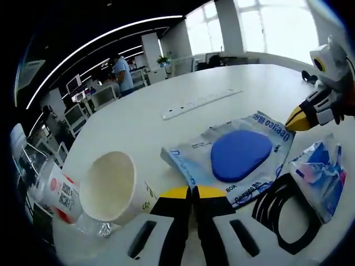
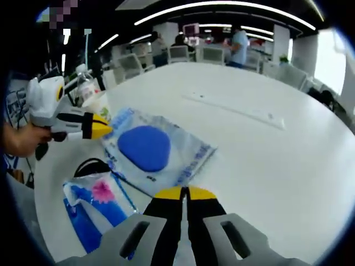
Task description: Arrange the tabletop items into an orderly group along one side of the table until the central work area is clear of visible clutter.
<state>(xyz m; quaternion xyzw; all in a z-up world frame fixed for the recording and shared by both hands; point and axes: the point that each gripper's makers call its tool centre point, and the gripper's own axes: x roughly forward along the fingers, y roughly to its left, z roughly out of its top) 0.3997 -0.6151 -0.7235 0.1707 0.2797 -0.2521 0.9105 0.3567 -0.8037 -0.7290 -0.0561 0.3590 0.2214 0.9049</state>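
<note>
Clutter sits on the white table [image 1: 233,77]: a paper cup [image 1: 113,188] on its side beside a plastic bottle [image 1: 58,197], a packet with a blue pad [image 1: 236,155], a smaller blue pouch [image 1: 321,174] and a black loop [image 1: 283,213]. Left gripper [image 1: 192,192] and right gripper [image 2: 184,193] both have jaws closed together, holding nothing.

Open office, ceiling light strips [image 1: 105,39], bright windows [image 1: 266,27], desks [image 2: 183,54]
</note>
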